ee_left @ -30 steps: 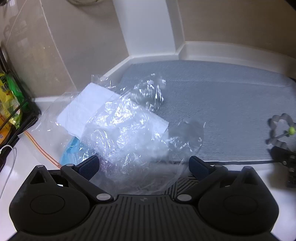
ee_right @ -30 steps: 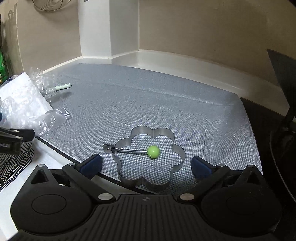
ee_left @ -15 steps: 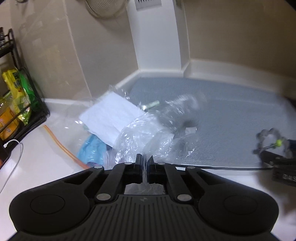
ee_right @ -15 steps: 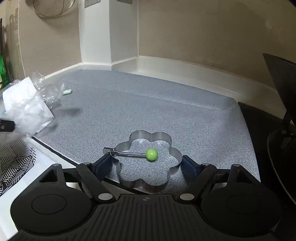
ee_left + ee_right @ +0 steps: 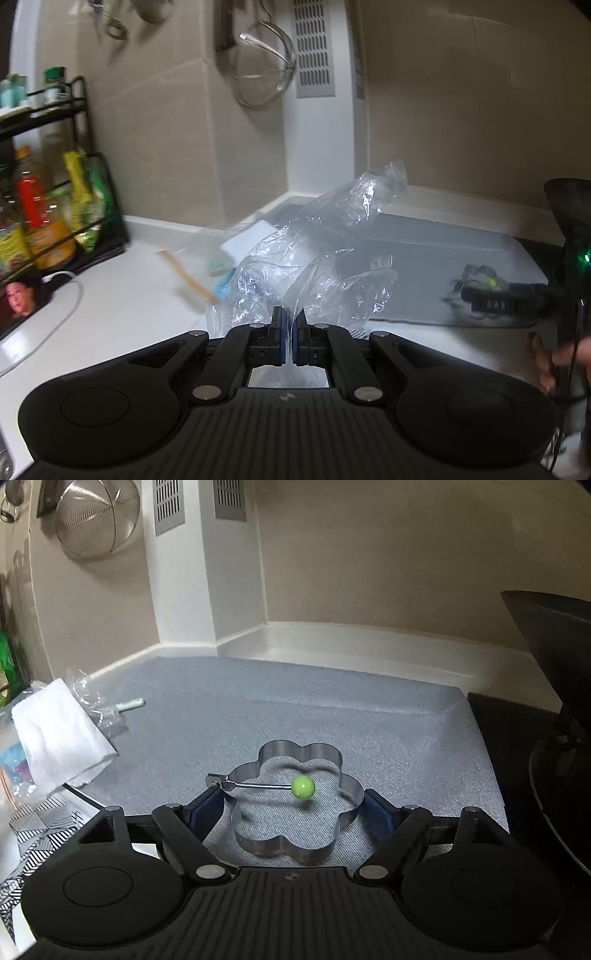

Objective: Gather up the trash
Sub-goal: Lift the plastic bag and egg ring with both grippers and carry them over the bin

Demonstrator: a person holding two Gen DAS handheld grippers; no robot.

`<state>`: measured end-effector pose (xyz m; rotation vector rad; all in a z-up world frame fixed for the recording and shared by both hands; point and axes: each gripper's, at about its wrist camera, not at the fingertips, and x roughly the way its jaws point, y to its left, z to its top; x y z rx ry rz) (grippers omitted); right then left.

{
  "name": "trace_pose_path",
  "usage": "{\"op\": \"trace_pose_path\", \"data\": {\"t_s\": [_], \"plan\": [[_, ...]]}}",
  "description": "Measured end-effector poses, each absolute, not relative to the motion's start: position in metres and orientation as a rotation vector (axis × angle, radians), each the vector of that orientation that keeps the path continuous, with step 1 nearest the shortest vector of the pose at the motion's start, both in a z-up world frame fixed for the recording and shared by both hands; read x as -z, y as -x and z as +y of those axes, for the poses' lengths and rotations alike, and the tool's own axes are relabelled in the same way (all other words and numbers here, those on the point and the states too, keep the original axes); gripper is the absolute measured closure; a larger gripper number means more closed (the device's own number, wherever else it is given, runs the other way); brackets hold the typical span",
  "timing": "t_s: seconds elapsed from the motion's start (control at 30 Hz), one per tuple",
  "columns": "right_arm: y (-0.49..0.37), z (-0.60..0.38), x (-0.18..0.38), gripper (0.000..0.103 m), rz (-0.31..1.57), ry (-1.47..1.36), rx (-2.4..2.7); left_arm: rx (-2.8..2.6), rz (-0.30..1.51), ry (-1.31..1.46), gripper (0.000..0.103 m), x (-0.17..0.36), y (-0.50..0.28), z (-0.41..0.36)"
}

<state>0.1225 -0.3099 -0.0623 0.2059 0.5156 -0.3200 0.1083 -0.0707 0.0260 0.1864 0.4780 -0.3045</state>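
My left gripper point(image 5: 289, 321) is shut on a crumpled clear plastic wrapper point(image 5: 317, 254) and holds it lifted above the white counter. My right gripper point(image 5: 293, 805) has its jaws around a flower-shaped steel egg ring point(image 5: 295, 797) with a green knob point(image 5: 303, 786); the pads touch or nearly touch its sides on the grey mat point(image 5: 295, 709). A white paper napkin point(image 5: 59, 734) and a small pale green stick point(image 5: 131, 704) lie at the mat's left edge. The napkin shows blurred in the left wrist view point(image 5: 251, 240).
A black rack point(image 5: 55, 206) with bottles and packets stands at left, a phone point(image 5: 18, 302) and white cable point(image 5: 55, 317) on the counter. An orange strip point(image 5: 188, 277) and blue scrap point(image 5: 223, 288) lie near the napkin. A strainer point(image 5: 266, 70) hangs on the wall. A black stove point(image 5: 535, 775) is at right.
My left gripper closed on the plastic wrapper and lifted it up off the napkin. My right gripper moved forward and its jaws narrowed around the egg ring.
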Motion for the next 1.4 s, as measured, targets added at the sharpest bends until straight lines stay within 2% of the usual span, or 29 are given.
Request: {"op": "trace_pose_path", "data": {"t_s": [0.37, 0.57, 0.87, 1.13, 1.4], "plan": [[-0.111, -0.306, 0.06, 0.02, 0.498, -0.246, 0.258, 0.166, 0.524, -0.123, 0.1, -0.017, -0.025, 0.023], [-0.058, -0.28, 0.041, 0.02, 0.454, -0.224, 0.22, 0.113, 0.533, -0.123, 0.1, -0.011, 0.017, 0.062], [0.035, -0.221, 0.013, 0.02, 0.412, -0.19, 0.052, 0.122, 0.583, -0.104, 0.1, 0.009, 0.065, 0.079], [0.084, -0.161, 0.017, 0.02, 0.495, -0.155, -0.125, 0.112, 0.642, -0.116, 0.1, 0.031, 0.095, 0.084], [0.106, -0.11, 0.05, 0.02, 0.645, -0.106, -0.242, 0.041, 0.755, -0.114, 0.1, 0.058, 0.103, 0.094]]}}
